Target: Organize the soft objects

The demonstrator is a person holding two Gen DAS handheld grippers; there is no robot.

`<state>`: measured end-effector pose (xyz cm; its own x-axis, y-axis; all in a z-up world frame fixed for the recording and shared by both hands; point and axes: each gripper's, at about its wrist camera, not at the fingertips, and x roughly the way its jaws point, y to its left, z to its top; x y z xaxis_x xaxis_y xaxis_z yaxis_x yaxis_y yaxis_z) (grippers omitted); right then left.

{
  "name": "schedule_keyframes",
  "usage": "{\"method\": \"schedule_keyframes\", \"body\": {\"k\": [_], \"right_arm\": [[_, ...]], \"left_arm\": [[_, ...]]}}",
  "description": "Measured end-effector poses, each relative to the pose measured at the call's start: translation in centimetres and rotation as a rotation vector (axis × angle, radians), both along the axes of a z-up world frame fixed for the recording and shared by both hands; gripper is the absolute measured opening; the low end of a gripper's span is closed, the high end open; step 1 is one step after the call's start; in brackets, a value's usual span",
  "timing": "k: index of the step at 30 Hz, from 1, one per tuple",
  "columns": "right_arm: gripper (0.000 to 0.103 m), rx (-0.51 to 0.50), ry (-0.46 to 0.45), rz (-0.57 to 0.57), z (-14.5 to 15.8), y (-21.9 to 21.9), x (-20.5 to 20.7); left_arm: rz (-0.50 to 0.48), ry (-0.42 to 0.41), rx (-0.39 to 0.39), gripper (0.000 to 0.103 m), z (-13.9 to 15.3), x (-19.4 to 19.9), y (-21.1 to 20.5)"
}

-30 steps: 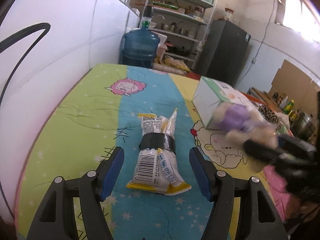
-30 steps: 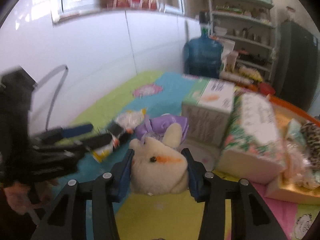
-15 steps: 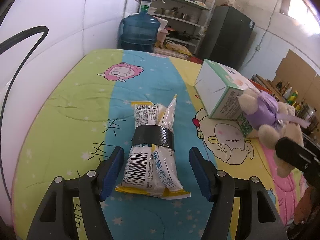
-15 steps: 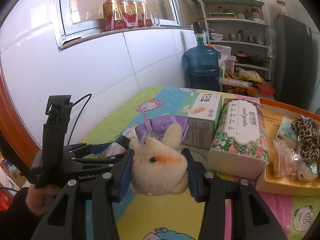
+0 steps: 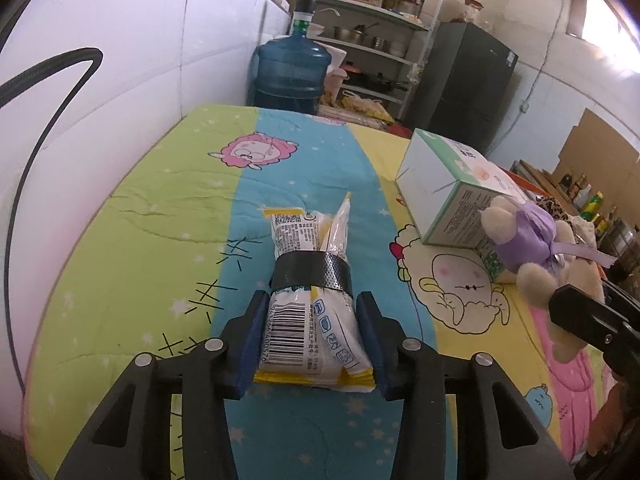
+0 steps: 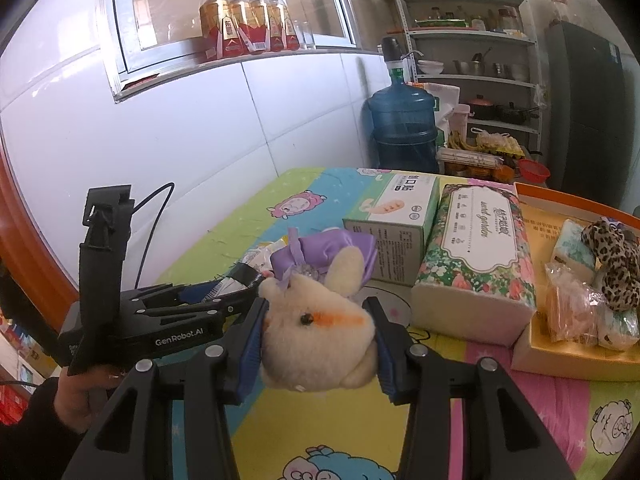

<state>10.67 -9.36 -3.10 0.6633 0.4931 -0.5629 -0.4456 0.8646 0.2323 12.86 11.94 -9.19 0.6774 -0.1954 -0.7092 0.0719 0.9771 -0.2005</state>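
The left gripper (image 5: 312,338) has its jaws closed on the near end of the taped packet bundle (image 5: 310,300), blue pads pressed to both sides just below the black tape band (image 5: 310,276). The bundle lies flat on the cartoon-print mat (image 5: 160,216). The right gripper (image 6: 318,338) clamps a cream plush rabbit (image 6: 316,340) by its head, held above the mat – its purple bow (image 6: 324,250) points away from the camera.

Recommended procedure: lift the bundle straight up, keeping pad pressure moderate, since the soft packets may deform and slip. Probable destination is the orange tray (image 6: 532,344), which already holds a leopard-print plush (image 6: 614,254) and wrapped items. Route both loads clear of the floral tissue pack (image 6: 476,256) and the green tissue box (image 6: 390,220) – they stand between the grippers and the tray.
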Motion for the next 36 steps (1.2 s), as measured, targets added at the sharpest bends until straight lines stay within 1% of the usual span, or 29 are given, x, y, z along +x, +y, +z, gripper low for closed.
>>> {"method": "schedule_keyframes", "body": {"k": [3, 8, 15, 17, 19, 20, 23, 28, 29, 30, 31, 33, 35, 36], "right_arm": [[0.048, 0.001, -0.002, -0.001, 0.0, -0.2, -0.1], [0.048, 0.003, -0.006, -0.007, 0.1, -0.4, -0.3], [0.048, 0.01, -0.009, -0.018, 0.3, -1.1, -0.6], [0.048, 0.012, -0.011, -0.02, 0.3, -1.3, -0.7], [0.048, 0.013, -0.014, -0.021, 0.5, -1.4, -0.8], [0.048, 0.014, -0.016, -0.021, 0.5, -1.5, -0.9], [0.048, 0.016, -0.022, -0.022, 0.8, -1.6, -1.1], [0.048, 0.017, -0.03, -0.023, 0.9, -1.9, -1.5], [0.048, 0.017, -0.03, -0.024, 0.9, -2.0, -1.6], [0.048, 0.017, -0.029, -0.025, 0.9, -2.0, -1.6], [0.048, 0.018, -0.028, -0.026, 0.9, -2.0, -1.6], [0.048, 0.021, -0.023, -0.027, 0.9, -2.1, -1.6], [0.048, 0.026, -0.019, -0.027, 0.8, -2.2, -1.6], [0.048, 0.027, -0.017, -0.027, 0.8, -2.3, -1.6]], "left_arm": [[0.013, -0.013, 0.016, 0.046, 0.2, -0.6, -0.3], [0.025, -0.036, 0.007, 0.046, 0.7, -1.3, -0.7], [0.031, -0.071, 0.019, 0.044, 1.9, -2.1, -1.4], [0.032, -0.08, 0.021, 0.042, 2.3, -2.3, -1.6], [0.037, -0.091, 0.029, 0.028, 2.7, -2.5, -1.8], [0.035, -0.098, 0.028, 0.024, 2.9, -2.8, -1.9], [0.034, -0.113, 0.034, 0.023, 3.4, -3.0, -2.1], [0.0, -0.098, 0.025, 0.023, 3.2, -3.0, -2.2], [-0.002, -0.099, 0.017, 0.025, 3.0, -3.0, -2.2], [-0.008, -0.096, 0.008, 0.036, 2.9, -2.9, -2.1], [-0.013, -0.094, -0.002, 0.056, 2.9, -2.8, -2.0], [-0.018, -0.099, -0.011, 0.072, 2.8, -2.6, -1.9], [-0.029, -0.101, 0.001, 0.072, 2.8, -2.3, -1.9], [-0.034, -0.098, 0.019, 0.072, 2.8, -2.1, -1.9]]}}
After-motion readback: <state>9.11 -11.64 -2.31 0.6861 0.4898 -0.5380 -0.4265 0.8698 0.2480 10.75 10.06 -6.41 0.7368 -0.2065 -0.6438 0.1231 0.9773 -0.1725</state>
